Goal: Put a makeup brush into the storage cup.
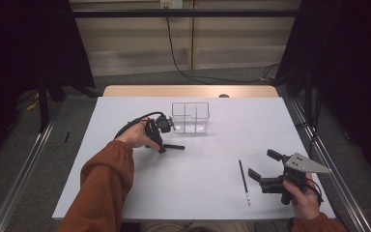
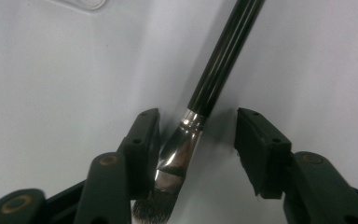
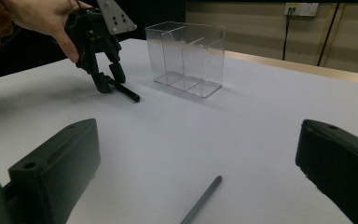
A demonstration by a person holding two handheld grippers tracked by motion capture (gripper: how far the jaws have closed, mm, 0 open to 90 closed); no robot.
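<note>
A black-handled brush point(image 2: 223, 51) with a silver ferrule and dark bristles lies flat on the white table point(image 1: 198, 203). My left gripper point(image 1: 162, 149) points down over its bristle end, just left of a clear divided box point(image 1: 190, 117). The brush sits between the jaws: one pad point(image 2: 144, 140) touches the ferrule, and the other pad point(image 2: 256, 144) stands off with a gap, so the gripper is open. In the right gripper view the left gripper point(image 3: 109, 81) straddles the brush point(image 3: 127, 93) beside the box point(image 3: 186, 58). My right gripper point(image 1: 261, 163) rests open near the front right, with nothing between its jaws.
A thin dark pencil-like stick point(image 1: 243, 181) lies on the table left of the right gripper, also visible ahead of its jaws point(image 3: 200, 200). A wooden strip point(image 1: 188, 91) borders the table's far edge. Dark curtains and a trailing cable stand beyond.
</note>
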